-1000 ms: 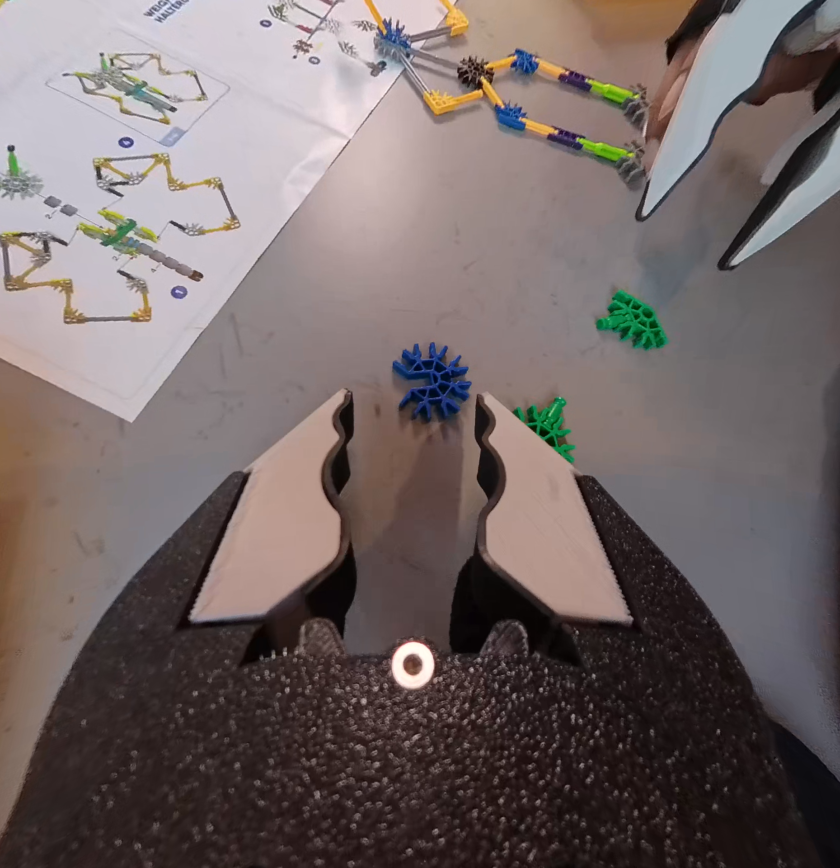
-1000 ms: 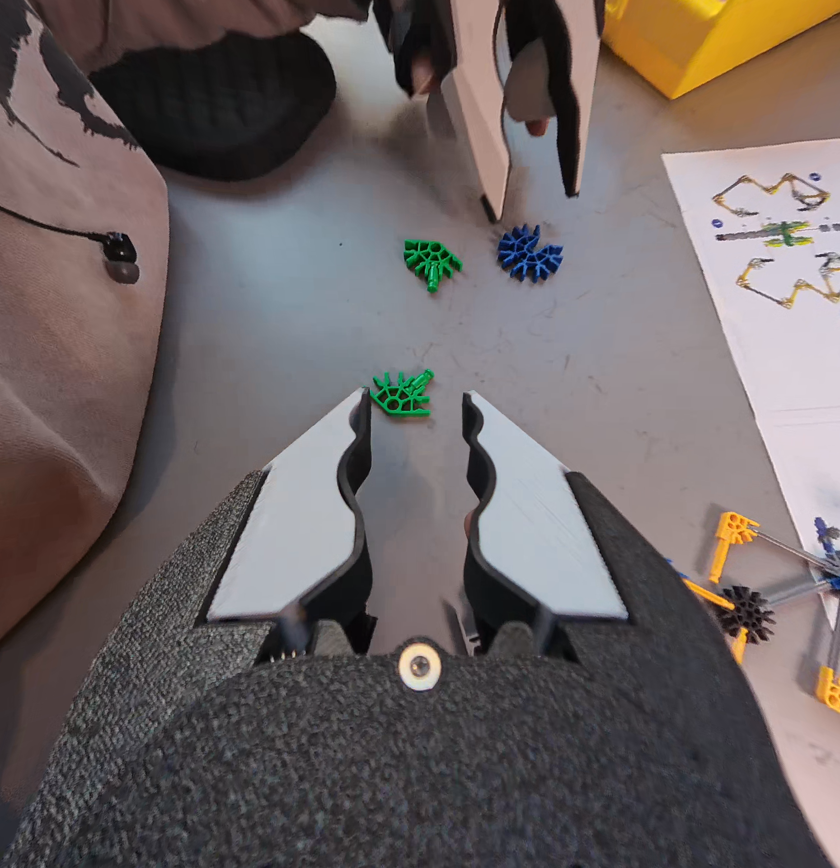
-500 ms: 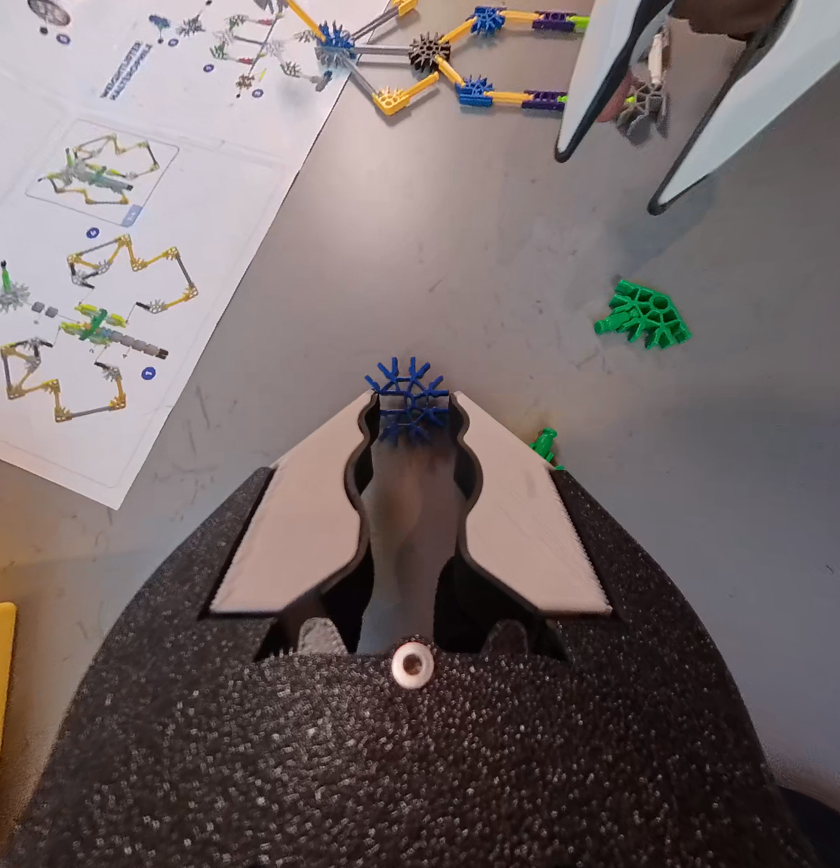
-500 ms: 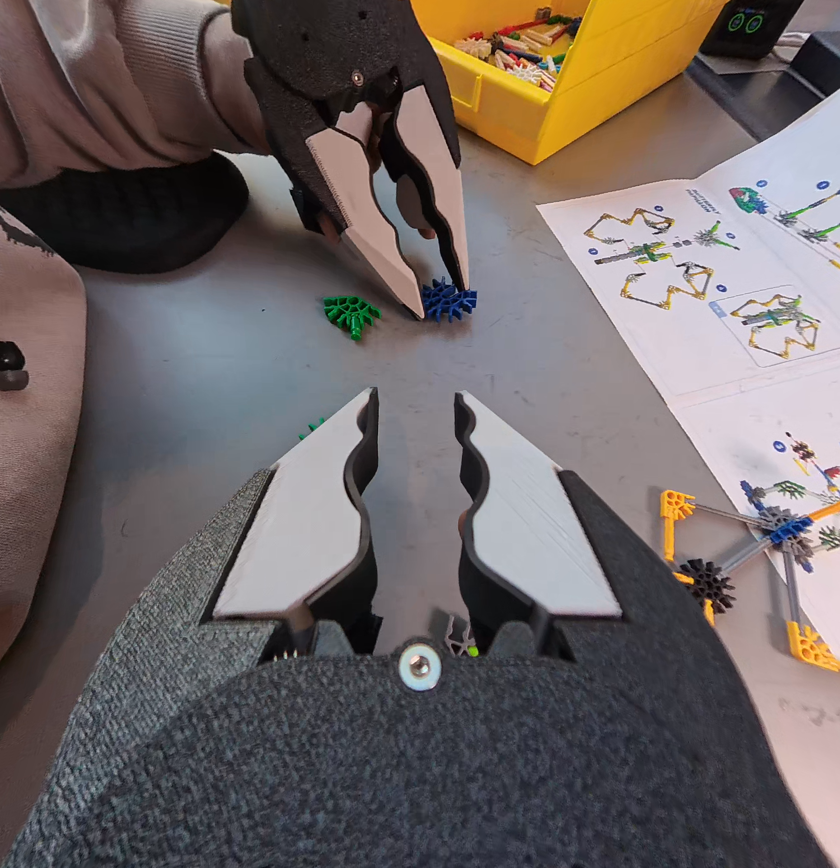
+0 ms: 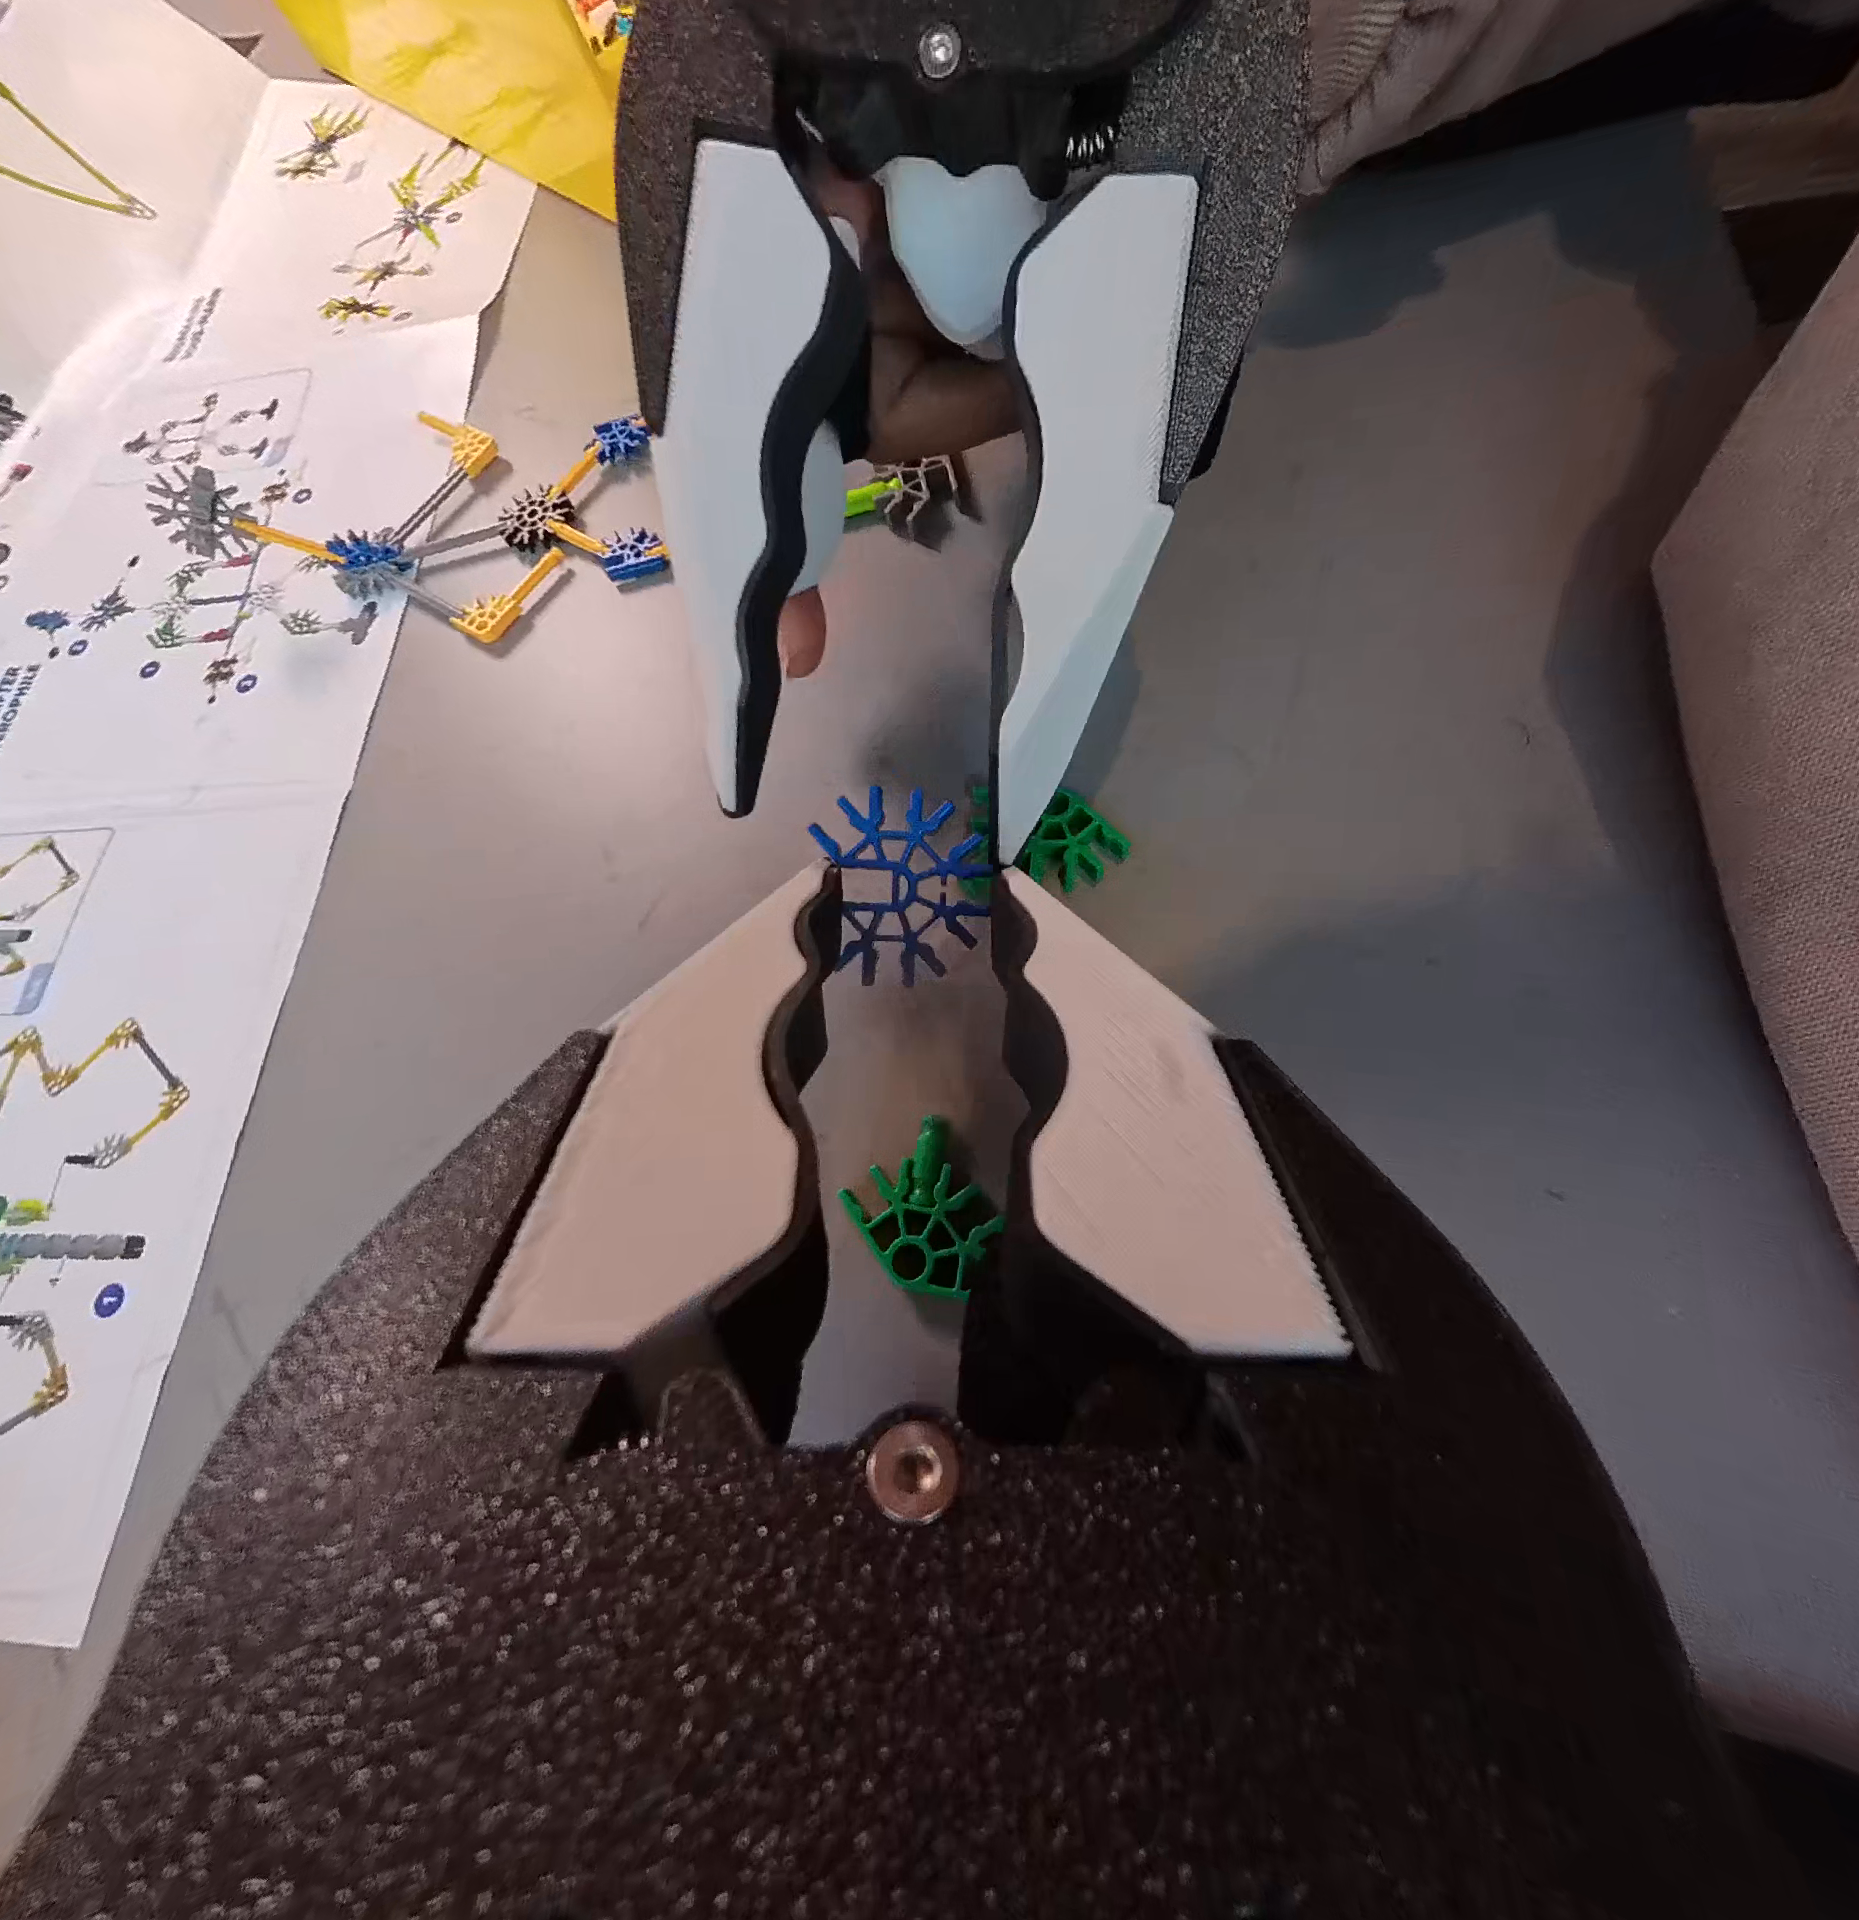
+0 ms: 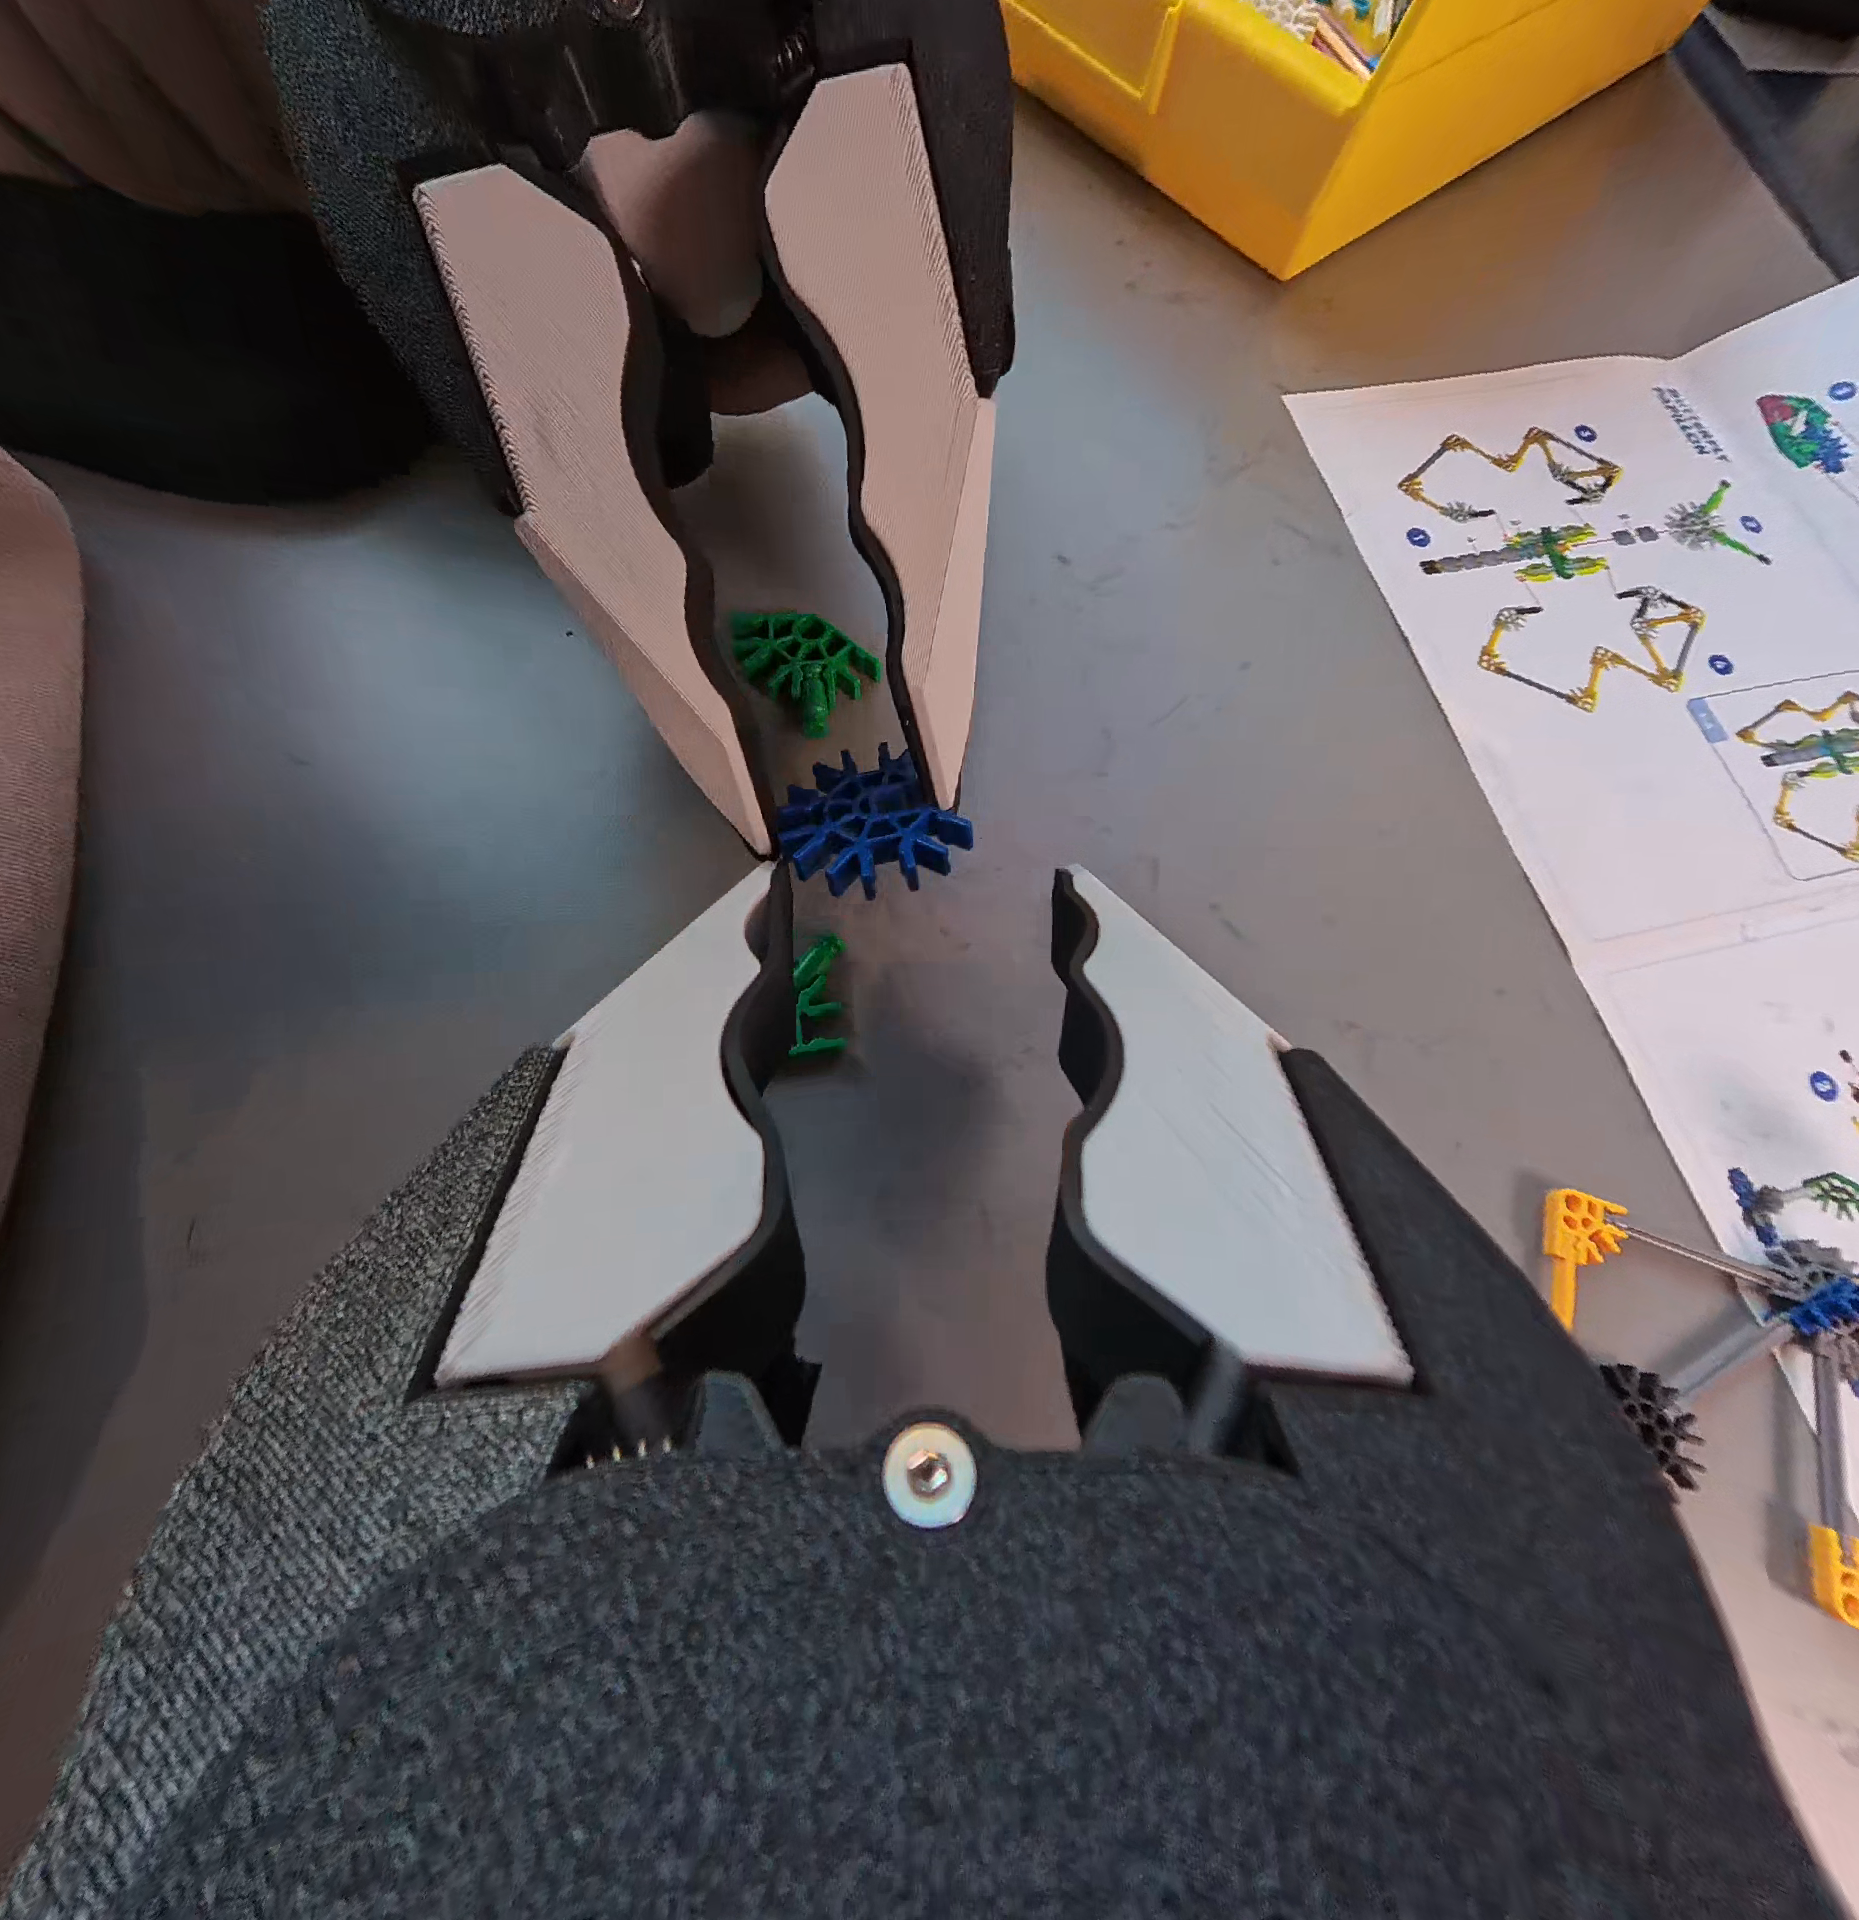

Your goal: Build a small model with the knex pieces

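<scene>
My left gripper (image 5: 909,878) is shut on a blue snowflake-shaped connector (image 5: 904,904) and holds it by its edges a little above the grey table. A green fan-shaped connector (image 5: 920,1226) lies on the table under its fingers. My right gripper (image 6: 914,883) is open and empty, tip to tip with the left gripper (image 6: 852,821), which grips the blue connector (image 6: 868,831) just ahead of it. A second green connector (image 6: 816,997) lies against the inside of the right gripper's left finger. In the left wrist view the right gripper (image 5: 875,821) comes down from above and that green connector (image 5: 1070,842) lies at its tip.
An open instruction sheet (image 5: 177,727) lies beside a partly built model of yellow, blue and black pieces (image 5: 509,540); both also show in the right wrist view (image 6: 1631,623) (image 6: 1787,1309). A yellow parts bin (image 6: 1320,156) stands behind. A person's sleeve (image 5: 1787,727) borders the table. Left and right tips are no more than a few centimetres apart.
My left gripper has shut on the blue connector and raised it. The two grippers have moved together until their tips nearly meet. The right gripper has opened wider.
</scene>
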`<act>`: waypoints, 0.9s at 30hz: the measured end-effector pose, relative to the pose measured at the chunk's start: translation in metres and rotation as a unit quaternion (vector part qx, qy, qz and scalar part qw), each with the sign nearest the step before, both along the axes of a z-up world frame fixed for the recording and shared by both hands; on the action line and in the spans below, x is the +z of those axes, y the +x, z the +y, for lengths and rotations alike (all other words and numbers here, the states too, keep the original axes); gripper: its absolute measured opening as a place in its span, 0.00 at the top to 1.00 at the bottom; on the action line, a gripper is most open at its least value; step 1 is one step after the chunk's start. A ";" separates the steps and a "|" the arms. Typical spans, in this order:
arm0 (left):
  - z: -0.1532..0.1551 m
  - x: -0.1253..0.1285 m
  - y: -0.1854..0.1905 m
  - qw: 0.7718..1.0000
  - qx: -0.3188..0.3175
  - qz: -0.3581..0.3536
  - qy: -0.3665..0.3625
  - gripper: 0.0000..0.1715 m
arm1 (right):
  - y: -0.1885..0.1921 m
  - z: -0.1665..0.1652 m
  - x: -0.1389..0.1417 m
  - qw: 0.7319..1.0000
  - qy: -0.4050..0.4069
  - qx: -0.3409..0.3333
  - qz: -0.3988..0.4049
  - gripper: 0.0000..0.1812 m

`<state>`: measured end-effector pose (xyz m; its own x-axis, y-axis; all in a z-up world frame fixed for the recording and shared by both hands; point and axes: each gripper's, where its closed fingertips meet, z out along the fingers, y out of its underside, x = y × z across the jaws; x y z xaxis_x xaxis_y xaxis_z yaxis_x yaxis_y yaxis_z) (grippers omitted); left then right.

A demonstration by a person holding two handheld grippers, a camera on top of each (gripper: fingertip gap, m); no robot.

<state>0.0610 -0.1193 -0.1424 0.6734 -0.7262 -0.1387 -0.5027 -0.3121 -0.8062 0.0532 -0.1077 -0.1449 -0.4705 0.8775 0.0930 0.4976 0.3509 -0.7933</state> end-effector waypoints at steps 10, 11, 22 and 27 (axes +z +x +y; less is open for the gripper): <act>-0.020 0.001 0.019 0.997 -0.076 0.005 0.019 0.84 | 0.016 -0.034 0.011 0.994 -0.037 0.100 0.016 0.75; -0.022 0.002 0.021 0.996 -0.084 0.004 0.023 0.84 | 0.018 -0.037 0.009 0.994 -0.033 0.107 0.013 0.78; -0.025 0.010 0.021 0.995 -0.087 -0.007 0.040 0.86 | 0.017 -0.037 0.013 0.992 -0.067 0.105 0.014 0.83; -0.020 0.014 0.014 0.997 -0.066 -0.029 0.040 0.85 | 0.010 -0.032 0.016 0.993 -0.081 0.082 0.023 0.83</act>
